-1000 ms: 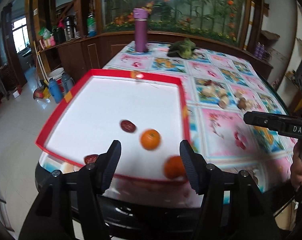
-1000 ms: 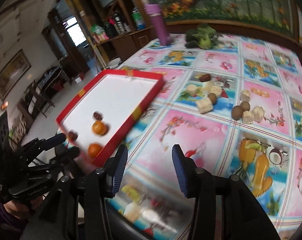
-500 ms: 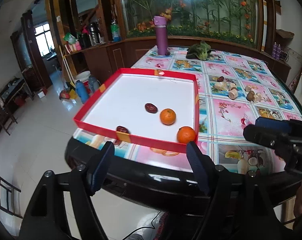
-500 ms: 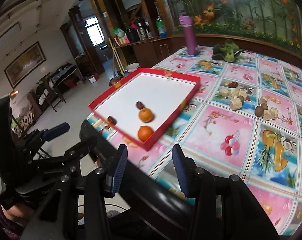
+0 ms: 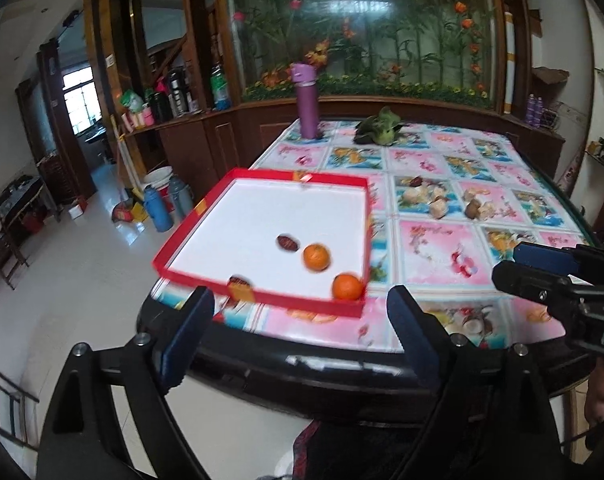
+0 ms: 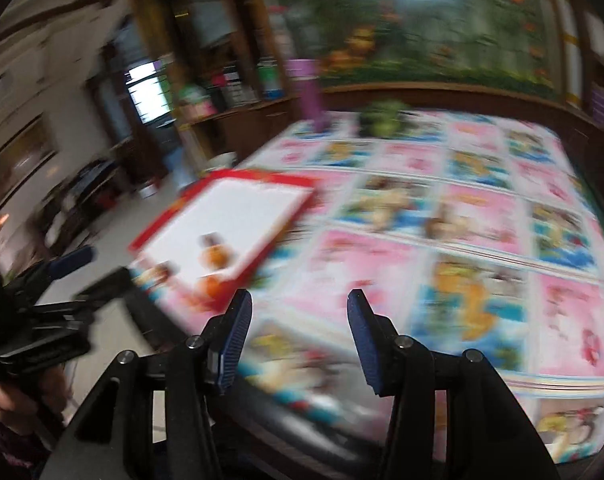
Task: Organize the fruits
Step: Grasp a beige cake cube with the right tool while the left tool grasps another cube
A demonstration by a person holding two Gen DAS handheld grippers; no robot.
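A red-rimmed white tray [image 5: 262, 176] sits on the table's near left corner. In it lie two oranges [image 5: 316, 257] [image 5: 347, 286] and two dark red dates [image 5: 287, 242] [image 5: 239, 281]. More fruit pieces [image 5: 438, 202] lie on the patterned tablecloth right of the tray. My left gripper [image 5: 300, 322] is open and empty, held off the table's near edge. My right gripper [image 6: 300, 334] is open and empty over the near edge; it also shows in the left wrist view [image 5: 542, 276]. The right wrist view is blurred; the tray [image 6: 226, 216] shows at left.
A purple bottle [image 5: 307, 100] and a green leafy vegetable [image 5: 378, 130] stand at the table's far end. The table's dark rim [image 5: 342, 364] runs below the grippers. Flasks and a bucket [image 5: 162, 196] stand on the floor at left.
Both grippers have pulled back from the tray and off the table's near edge, staying open. The right gripper is still moving fast, blurring its view.
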